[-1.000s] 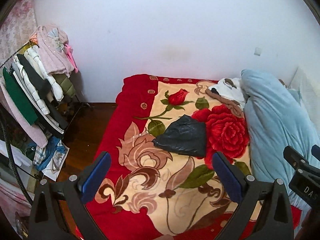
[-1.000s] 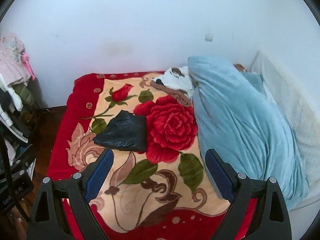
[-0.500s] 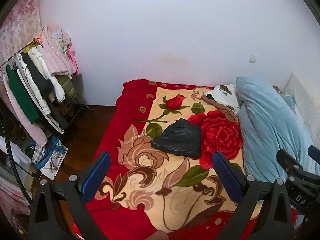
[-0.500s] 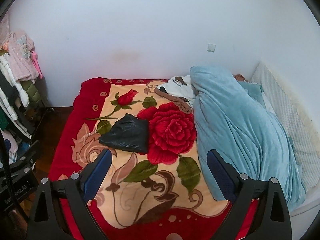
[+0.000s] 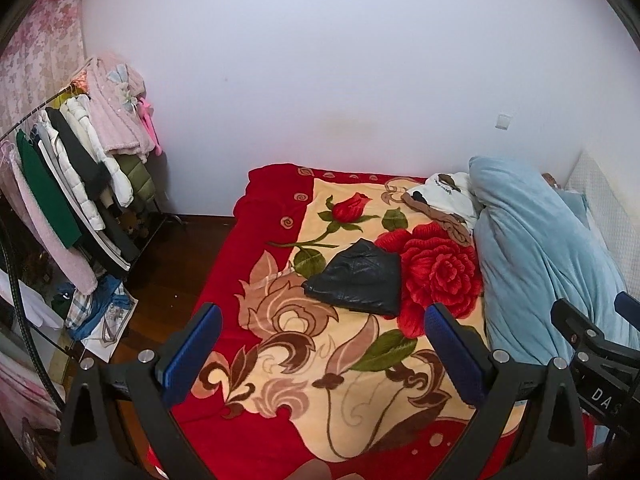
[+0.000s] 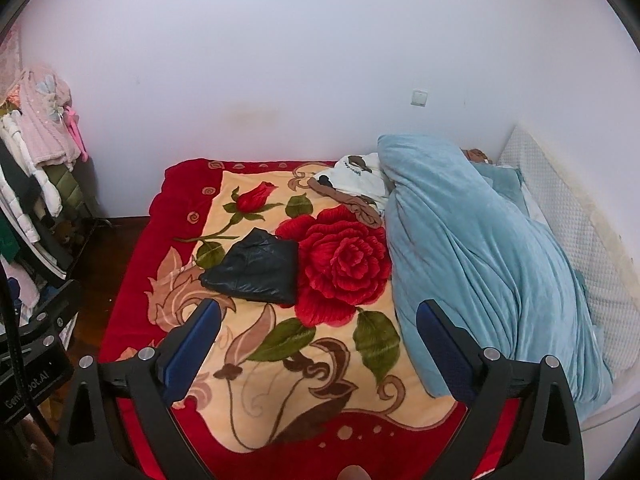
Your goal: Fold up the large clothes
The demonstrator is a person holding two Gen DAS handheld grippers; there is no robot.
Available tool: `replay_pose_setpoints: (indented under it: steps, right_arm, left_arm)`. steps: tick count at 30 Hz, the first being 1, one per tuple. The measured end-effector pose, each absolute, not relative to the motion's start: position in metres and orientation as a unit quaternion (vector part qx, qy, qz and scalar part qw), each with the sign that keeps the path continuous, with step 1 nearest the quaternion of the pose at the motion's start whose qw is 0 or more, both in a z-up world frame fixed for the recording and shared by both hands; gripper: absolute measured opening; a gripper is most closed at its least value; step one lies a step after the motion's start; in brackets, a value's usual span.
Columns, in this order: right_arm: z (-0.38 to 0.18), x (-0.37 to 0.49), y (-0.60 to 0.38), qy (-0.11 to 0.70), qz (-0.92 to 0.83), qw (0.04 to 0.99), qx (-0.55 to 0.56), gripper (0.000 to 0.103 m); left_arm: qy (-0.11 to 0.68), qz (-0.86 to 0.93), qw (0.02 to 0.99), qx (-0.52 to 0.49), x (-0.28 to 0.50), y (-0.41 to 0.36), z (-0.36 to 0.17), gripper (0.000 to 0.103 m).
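A folded black garment (image 5: 358,278) (image 6: 254,270) lies on the rose-patterned blanket (image 5: 304,364) (image 6: 280,360) of the bed. Behind it sits a small heap of white and brown clothes (image 5: 444,200) (image 6: 356,184). My left gripper (image 5: 322,342) is held open well above the near end of the bed, nothing between its blue pads. My right gripper (image 6: 320,340) is also open and empty, at the same height and just to the right. Its body shows at the right edge of the left wrist view.
A bulky light-blue duvet (image 5: 540,256) (image 6: 480,272) fills the bed's right side against a white padded headboard (image 6: 568,232). A clothes rack (image 5: 68,184) with several hanging garments stands left of the bed over dark wooden floor (image 5: 172,264). A white wall lies behind.
Both grippers have drawn back and risen from the bed, so more wall and the rack show. The black garment looks smaller and has not moved on the blanket.
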State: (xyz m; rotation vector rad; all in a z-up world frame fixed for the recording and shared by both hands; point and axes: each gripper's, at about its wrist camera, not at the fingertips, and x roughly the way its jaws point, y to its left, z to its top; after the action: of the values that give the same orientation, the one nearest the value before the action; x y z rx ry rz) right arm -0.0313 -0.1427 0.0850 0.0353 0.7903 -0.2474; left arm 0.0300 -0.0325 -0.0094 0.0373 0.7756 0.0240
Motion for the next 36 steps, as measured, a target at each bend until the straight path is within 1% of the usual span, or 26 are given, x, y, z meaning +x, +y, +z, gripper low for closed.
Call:
replay_pose_setpoints:
  steps: [15, 36]
  right_arm:
    - [0.096, -0.048, -0.139, 0.378, -0.106, 0.92, 0.02, 0.1]
    - [0.101, -0.052, -0.136, 0.376, -0.101, 0.921, 0.023, 0.1]
  left_arm:
    - [0.375, 0.008, 0.927, 0.018, 0.023, -0.035, -0.005, 0.103]
    - [0.37, 0.007, 0.929, 0.02, 0.017, -0.04, 0.004, 0.103]
